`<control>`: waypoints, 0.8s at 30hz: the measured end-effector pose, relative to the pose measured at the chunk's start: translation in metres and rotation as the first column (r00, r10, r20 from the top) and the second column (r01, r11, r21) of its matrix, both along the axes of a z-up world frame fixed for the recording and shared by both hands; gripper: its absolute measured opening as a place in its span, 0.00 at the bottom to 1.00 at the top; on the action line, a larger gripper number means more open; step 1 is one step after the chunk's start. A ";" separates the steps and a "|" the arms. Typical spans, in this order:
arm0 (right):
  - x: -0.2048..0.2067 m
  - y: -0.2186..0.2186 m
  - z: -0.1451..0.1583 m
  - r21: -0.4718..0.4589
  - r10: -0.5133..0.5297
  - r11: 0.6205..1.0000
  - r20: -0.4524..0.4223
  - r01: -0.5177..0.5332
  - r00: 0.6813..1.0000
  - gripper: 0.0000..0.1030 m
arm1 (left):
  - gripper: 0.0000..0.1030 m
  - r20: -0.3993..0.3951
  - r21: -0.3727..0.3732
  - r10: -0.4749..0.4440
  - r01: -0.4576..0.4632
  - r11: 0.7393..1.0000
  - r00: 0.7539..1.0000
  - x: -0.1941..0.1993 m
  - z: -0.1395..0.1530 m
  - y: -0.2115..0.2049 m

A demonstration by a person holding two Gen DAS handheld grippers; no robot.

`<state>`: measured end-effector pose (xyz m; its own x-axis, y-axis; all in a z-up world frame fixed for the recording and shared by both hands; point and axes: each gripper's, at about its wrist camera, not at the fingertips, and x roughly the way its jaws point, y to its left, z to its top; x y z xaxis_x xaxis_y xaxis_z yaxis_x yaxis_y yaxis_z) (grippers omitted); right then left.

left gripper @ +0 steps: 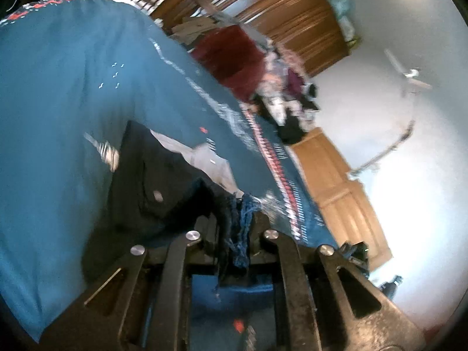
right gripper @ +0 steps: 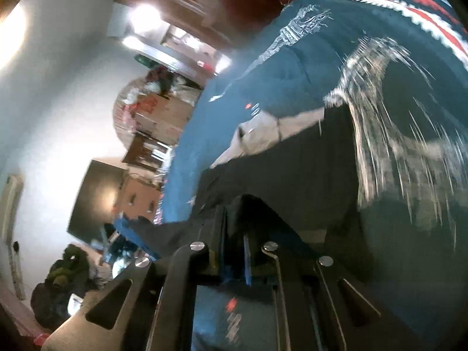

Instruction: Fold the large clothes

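- Although both views are tilted and smeared by motion, the left tool [left gripper: 234, 222] is seen with its fingers drawn together on a bunched edge of the dark garment [left gripper: 163, 187], frayed blue and navy cloth squeezed between them.
- From that grip the dark garment spreads away over a teal blanket [left gripper: 73, 87] with white prints and a red-and-white patterned border [left gripper: 275, 158]; what lies under the blanket is hidden.
- A pale lining or label patch [left gripper: 204, 158] shows at the garment's far edge; its detail is too blurred to read.
- Beyond the border a red cloth [left gripper: 234, 58], a heap of mixed clothes [left gripper: 286, 99] and wooden furniture [left gripper: 292, 8] are blurred and partly cut off by the lens rim.
- In the right wrist view the right tool [right gripper: 234, 251] is likewise clamped on a fold of the dark garment [right gripper: 292, 175], a thin blue edge pinched in the narrow gap.
- The same pale patch [right gripper: 263, 134] shows at the garment's far side, lying on the teal blanket [right gripper: 292, 82].
- A streaky white print [right gripper: 395, 117] on the blanket is too smeared to make out.
- To the left a dark panel [right gripper: 96, 199], boxes and a pile of dark items [right gripper: 61, 280] are indistinct.
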<state>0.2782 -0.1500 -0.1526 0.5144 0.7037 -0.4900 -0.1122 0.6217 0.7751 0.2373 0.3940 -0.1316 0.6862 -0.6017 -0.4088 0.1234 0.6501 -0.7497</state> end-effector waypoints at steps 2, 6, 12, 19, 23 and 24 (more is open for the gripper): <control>0.052 -0.002 -0.013 -0.050 0.002 0.999 -0.019 -0.002 1.000 0.14 | 0.15 -0.045 0.054 0.015 -0.012 0.998 0.999 0.040 -0.013 -0.003; 0.130 -0.012 -0.059 -0.160 -0.026 0.987 -0.108 0.008 0.994 0.36 | 0.49 -0.177 0.129 0.055 -0.032 0.991 0.983 0.126 -0.071 -0.003; 0.156 -0.026 -0.098 -0.232 -0.114 0.969 -0.109 0.086 0.988 0.64 | 0.59 -0.257 0.191 0.151 -0.103 0.976 0.954 0.144 -0.108 0.016; 0.129 0.016 -0.105 -0.418 -0.106 0.905 -0.040 0.079 0.994 0.55 | 0.63 -0.095 0.405 0.104 -0.057 0.912 0.990 0.089 -0.072 -0.001; 0.095 0.063 -0.101 -0.433 -0.022 0.901 0.020 0.029 1.000 0.56 | 0.64 -0.170 0.580 -0.008 0.106 0.808 0.985 0.052 -0.104 -0.036; 0.087 0.076 -0.104 -0.471 0.013 0.882 0.021 -0.001 1.000 0.58 | 0.64 -0.214 0.636 0.038 0.110 0.764 0.976 0.045 -0.123 -0.030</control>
